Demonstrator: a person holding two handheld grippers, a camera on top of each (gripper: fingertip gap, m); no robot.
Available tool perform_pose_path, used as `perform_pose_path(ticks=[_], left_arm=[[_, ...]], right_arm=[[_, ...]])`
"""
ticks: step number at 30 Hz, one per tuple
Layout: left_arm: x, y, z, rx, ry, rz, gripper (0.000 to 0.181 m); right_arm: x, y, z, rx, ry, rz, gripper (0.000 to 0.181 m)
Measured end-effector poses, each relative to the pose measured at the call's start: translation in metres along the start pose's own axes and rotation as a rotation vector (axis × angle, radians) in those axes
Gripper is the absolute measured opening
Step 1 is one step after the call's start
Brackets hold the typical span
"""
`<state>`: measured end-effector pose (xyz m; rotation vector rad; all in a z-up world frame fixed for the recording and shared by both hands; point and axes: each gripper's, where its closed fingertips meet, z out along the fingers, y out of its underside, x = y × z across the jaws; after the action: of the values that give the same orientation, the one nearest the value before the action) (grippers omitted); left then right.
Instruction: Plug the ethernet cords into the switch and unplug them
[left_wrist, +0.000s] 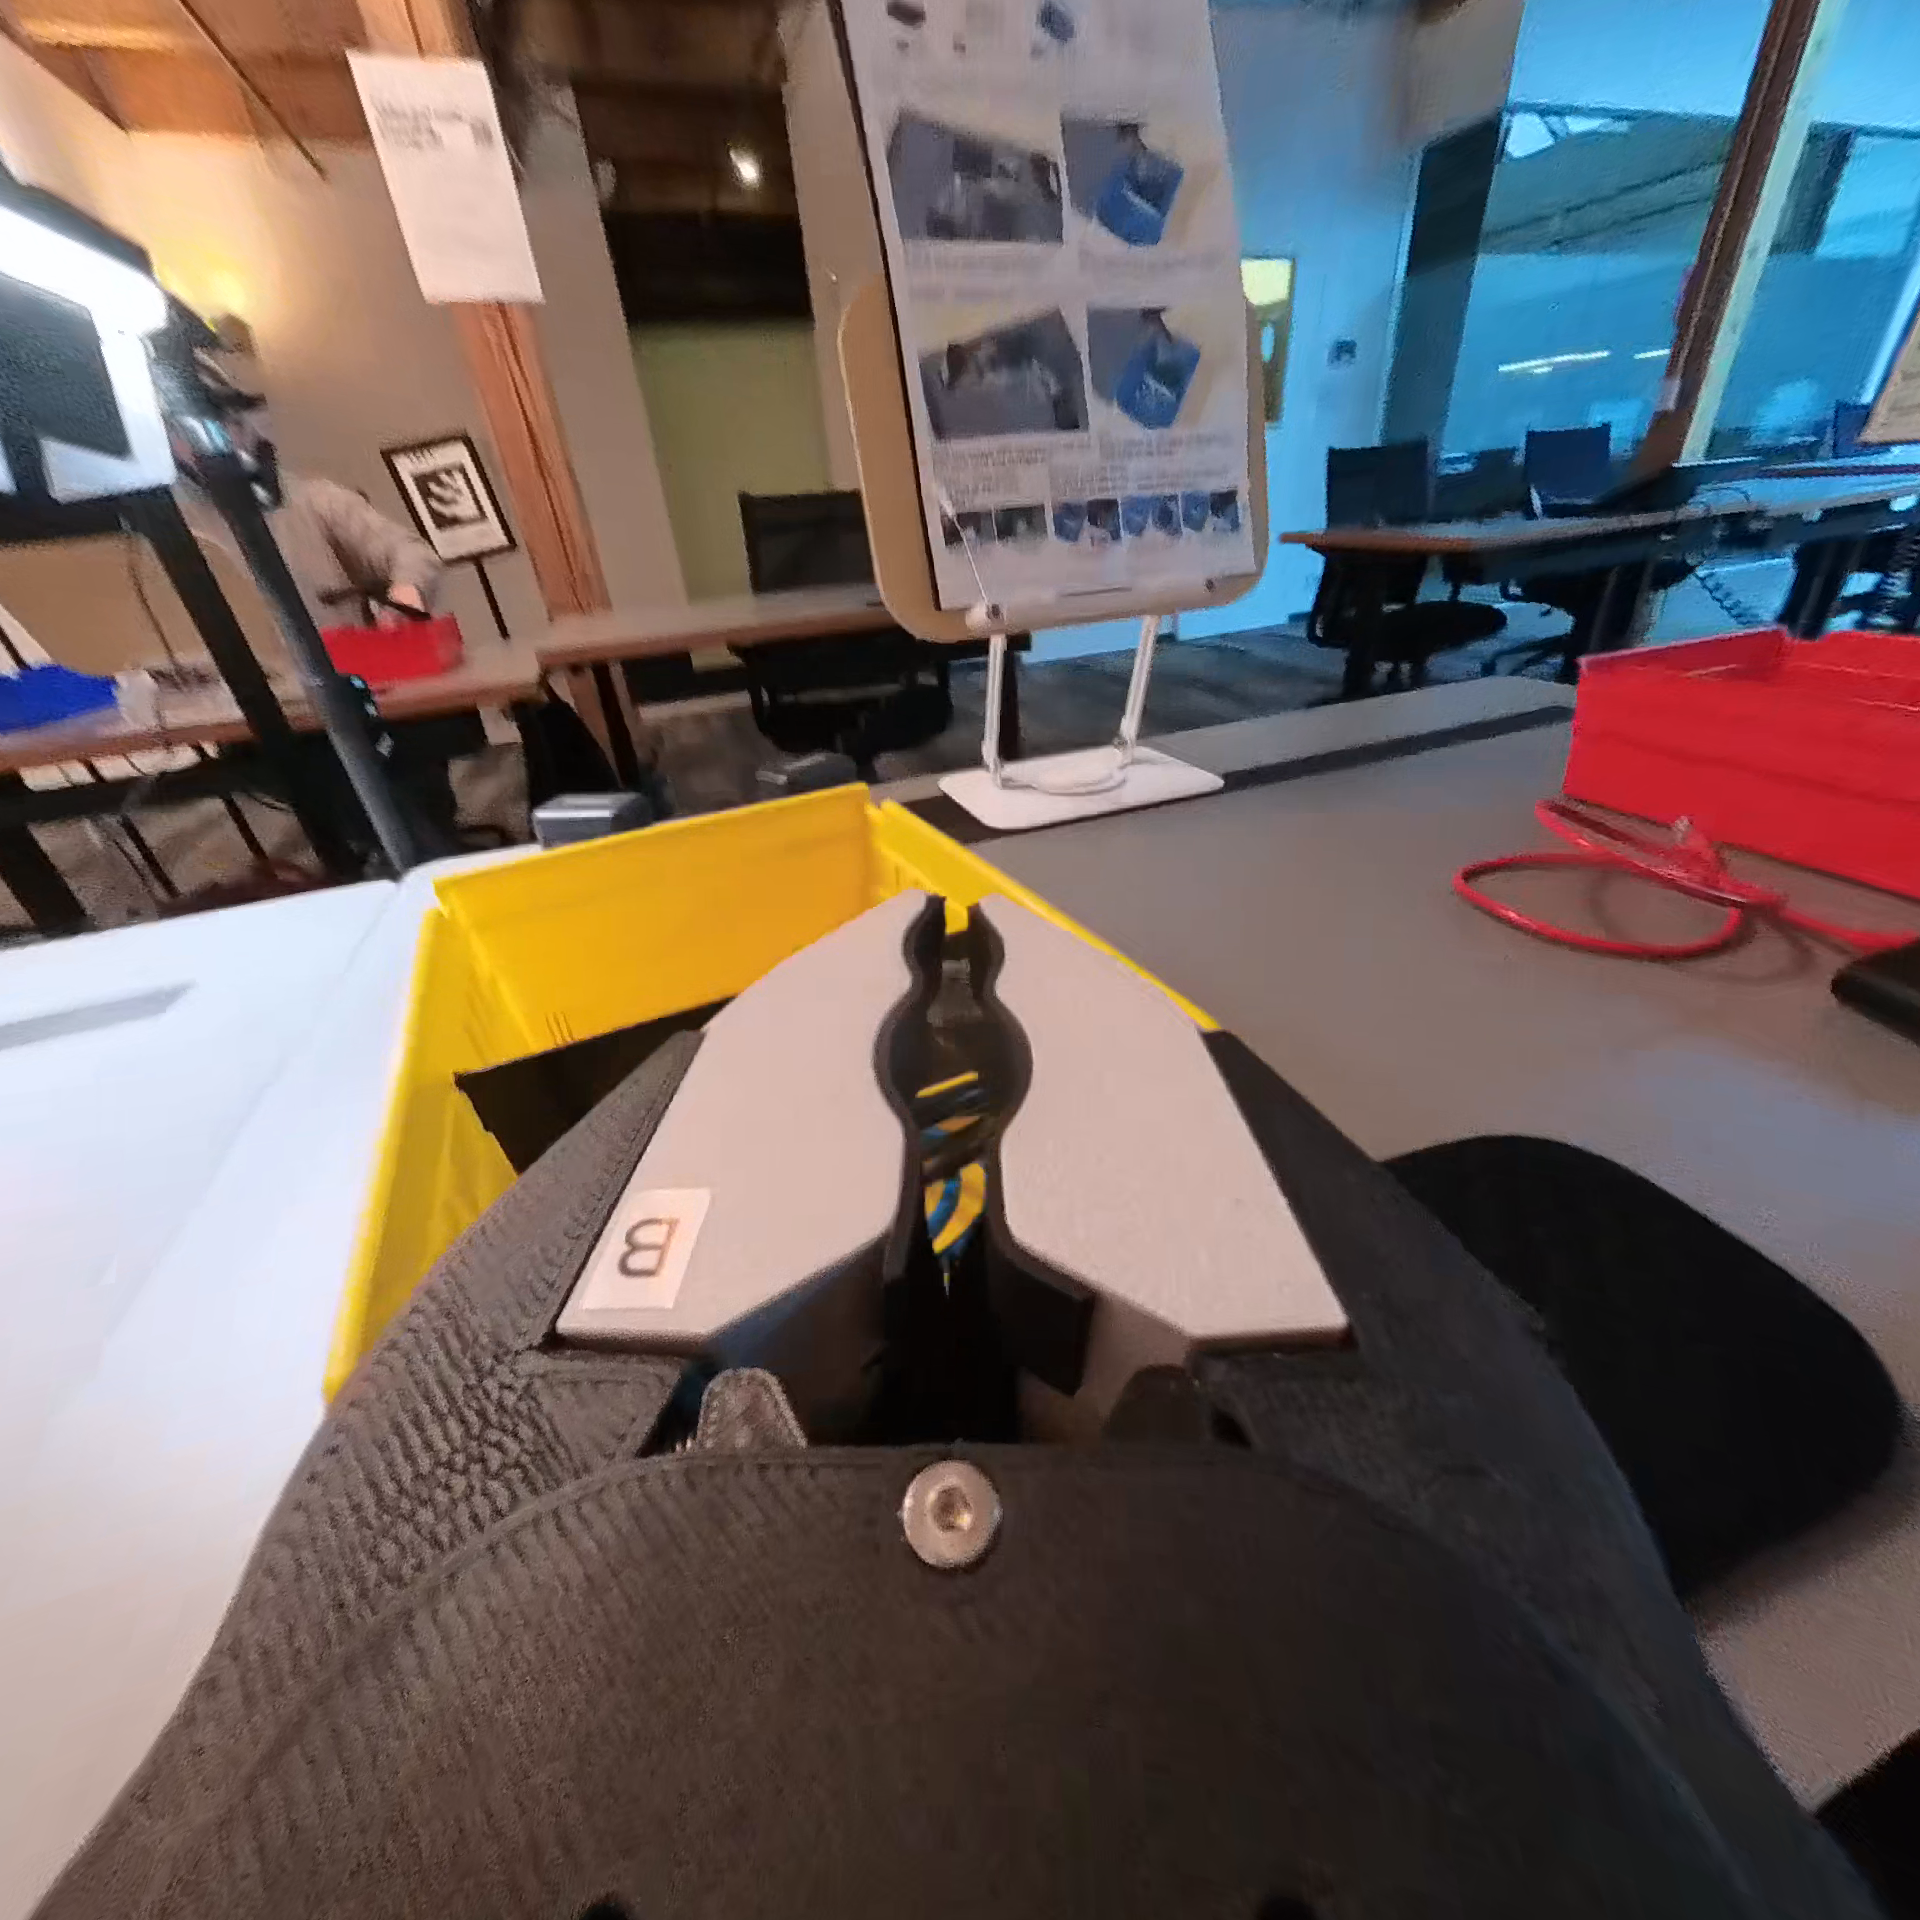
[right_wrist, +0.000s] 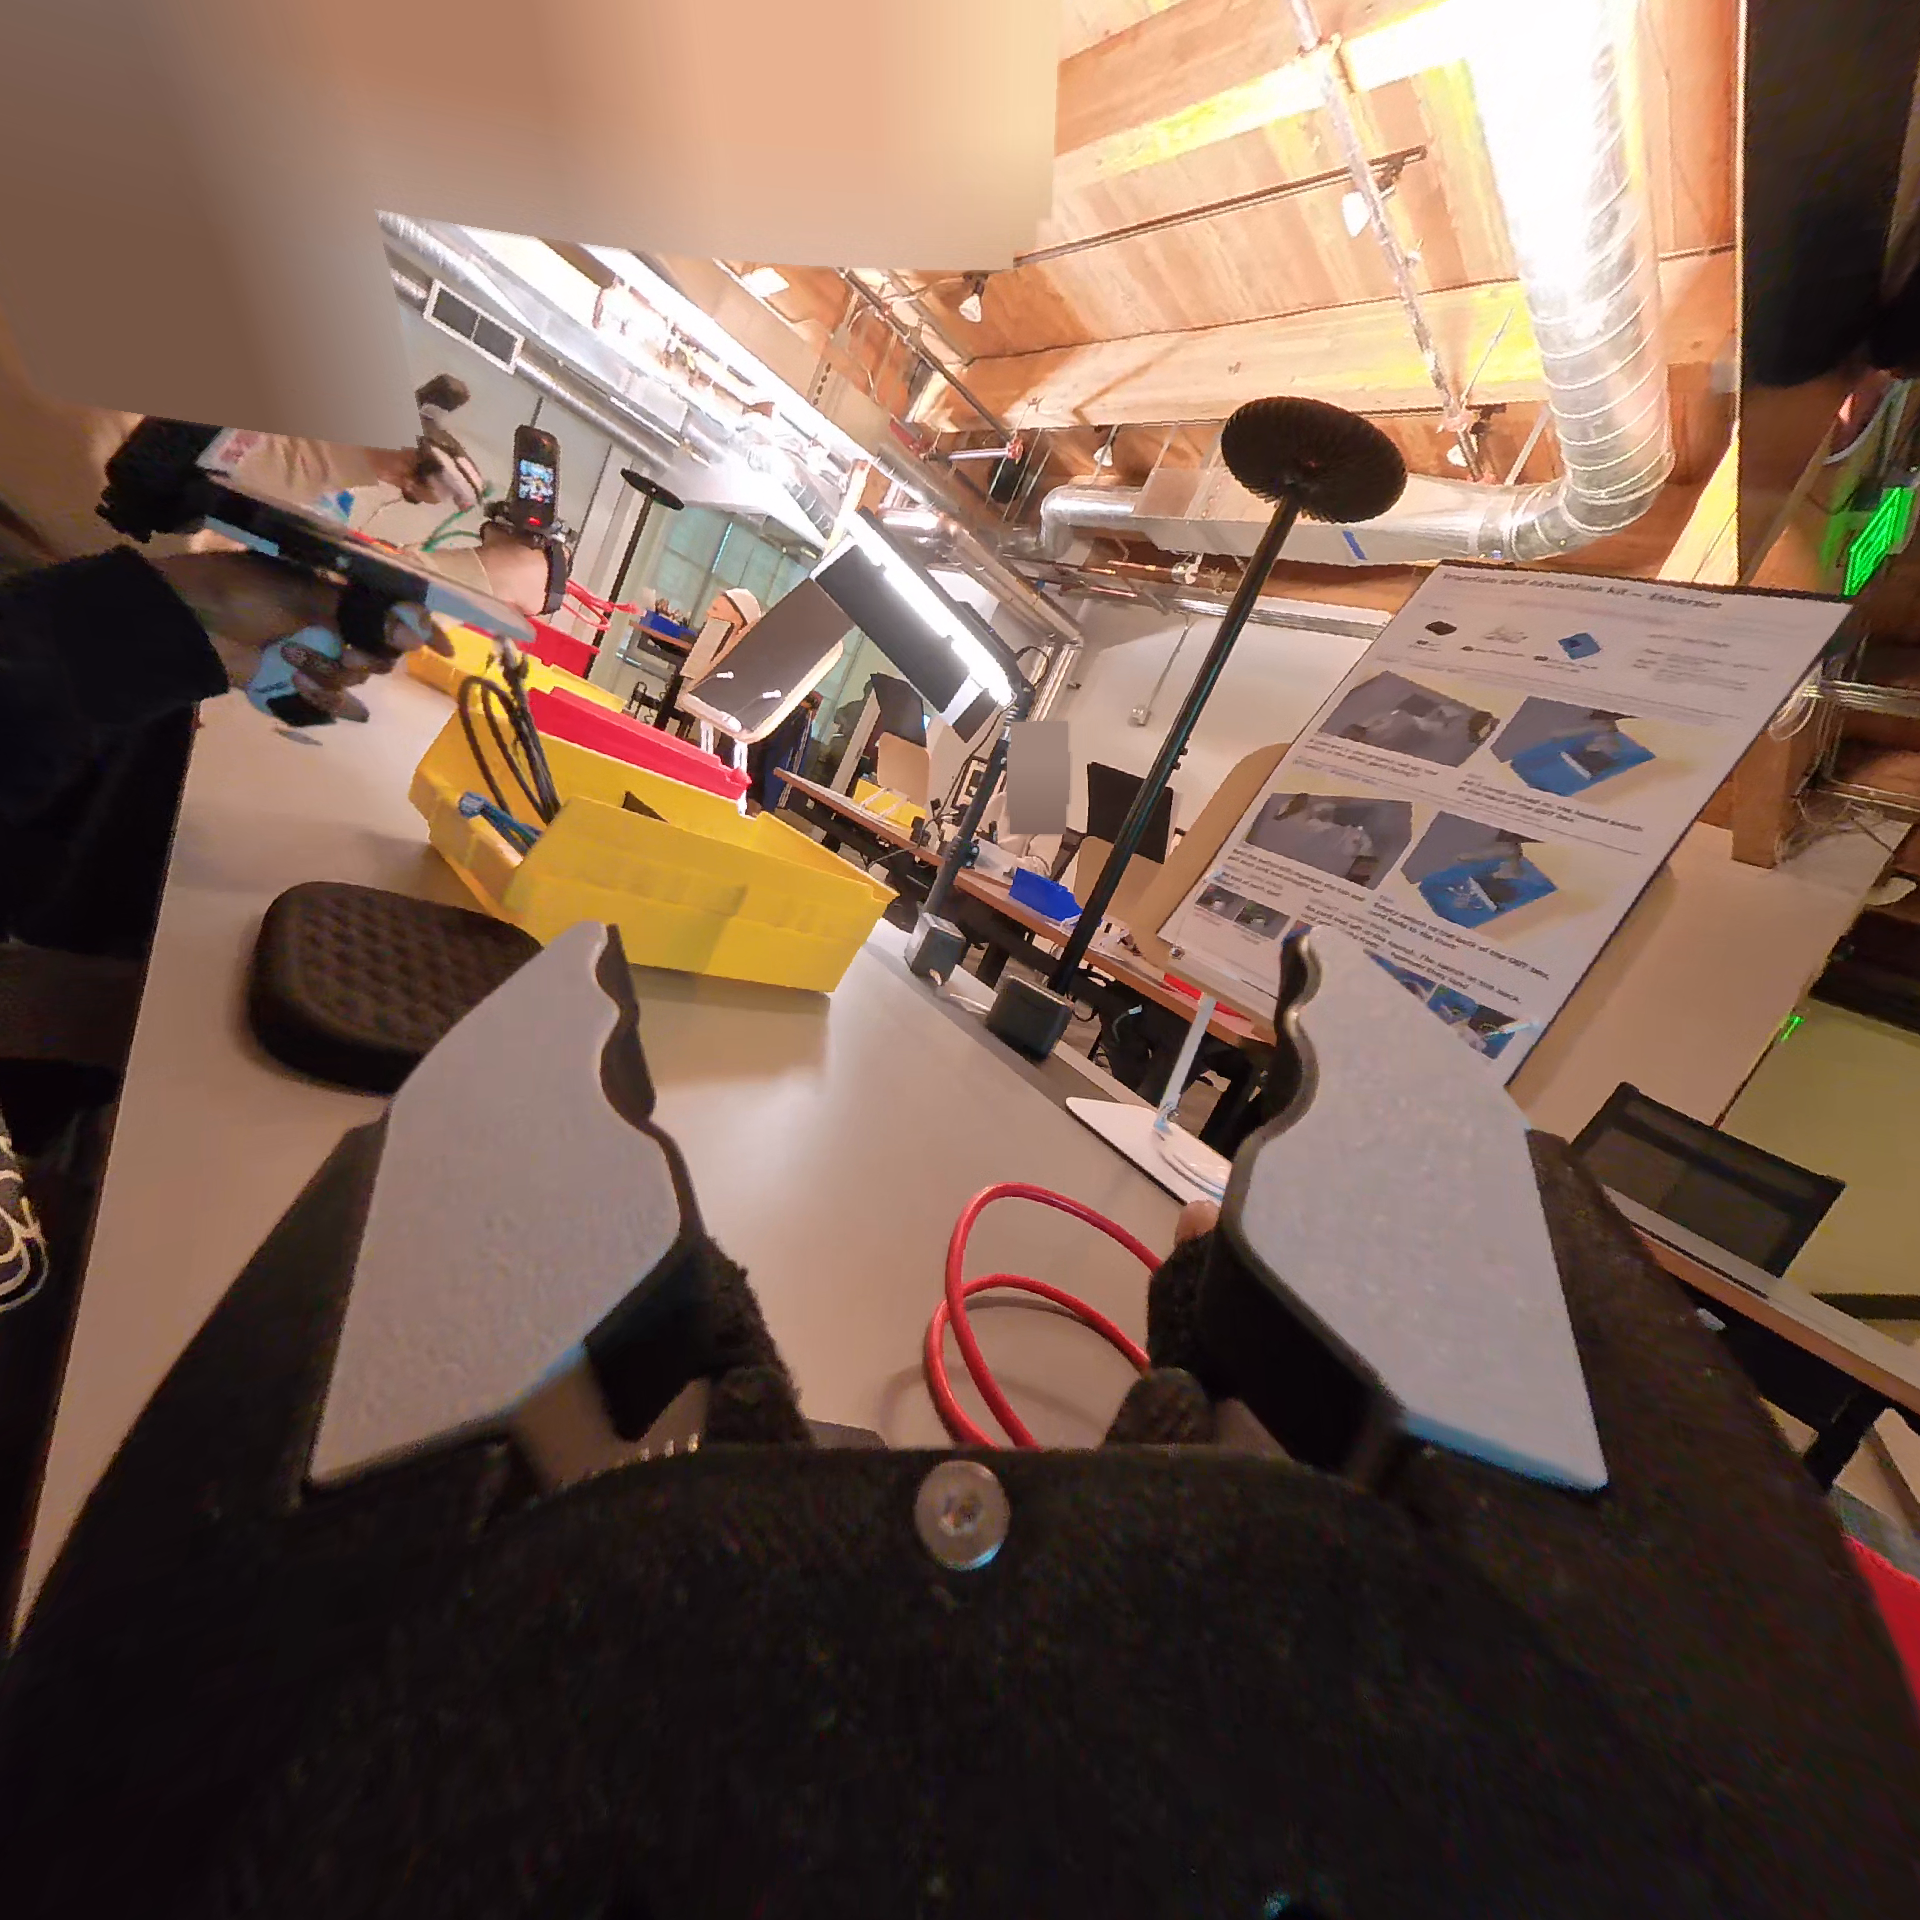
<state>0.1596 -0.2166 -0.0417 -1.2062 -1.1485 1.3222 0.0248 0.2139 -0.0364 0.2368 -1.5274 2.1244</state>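
Note:
My left gripper (left_wrist: 951, 914) is shut over the yellow bin (left_wrist: 644, 935). A black ethernet cord's plug end (left_wrist: 961, 982) sits pinched between its jaws. In the right wrist view this gripper (right_wrist: 509, 634) is raised at the upper left, and the black cord (right_wrist: 499, 738) hangs from it in loops into the yellow bin (right_wrist: 675, 894). My right gripper (right_wrist: 951, 945) is open and empty, low over the table. A coiled red ethernet cord (right_wrist: 1039, 1309) lies on the table just below and between its jaws. The red cord also shows in the left wrist view (left_wrist: 1600, 904).
A blue cord (right_wrist: 499, 821) lies in the yellow bin. A red bin (left_wrist: 1745, 748) stands beside the red cord. A black textured pad (right_wrist: 384, 977) lies near the yellow bin. An instruction board on a stand (right_wrist: 1507, 810) is at the table's far edge. A dark flat object (left_wrist: 1881, 987) is cut off by the right edge of the left wrist view. The tips of one gripper are about 45 centimetres away from the tips of the other. My right gripper is the nearer one to the dark flat object (left_wrist: 1881, 987): about 15 centimetres, against 45 centimetres.

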Motion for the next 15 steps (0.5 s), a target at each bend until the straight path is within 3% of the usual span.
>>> perform_pose_path(ticks=[4, 7, 10, 12, 15], left_arm=[[0.001, 0.012, -0.001, -0.119, -0.024, 0.083, 0.004], [0.003, 0.012, -0.001, -0.091, 0.012, 0.039, 0.0], [0.006, 0.032, -0.001, -0.204, 0.064, -0.002, 0.0], [-0.002, 0.048, -0.004, -0.278, 0.044, 0.001, 0.01], [-0.009, 0.044, -0.013, -0.242, 0.038, -0.041, 0.037]], right_arm=[[-0.009, 0.008, 0.004, -0.041, -0.032, -0.029, 0.116], [-0.015, 0.015, 0.006, -0.085, -0.052, -0.066, 0.116], [-0.02, 0.02, 0.008, -0.117, -0.072, -0.097, 0.116], [-0.023, 0.023, 0.009, -0.133, -0.084, -0.11, 0.116], [-0.025, 0.026, 0.009, -0.152, -0.098, -0.122, 0.115]])
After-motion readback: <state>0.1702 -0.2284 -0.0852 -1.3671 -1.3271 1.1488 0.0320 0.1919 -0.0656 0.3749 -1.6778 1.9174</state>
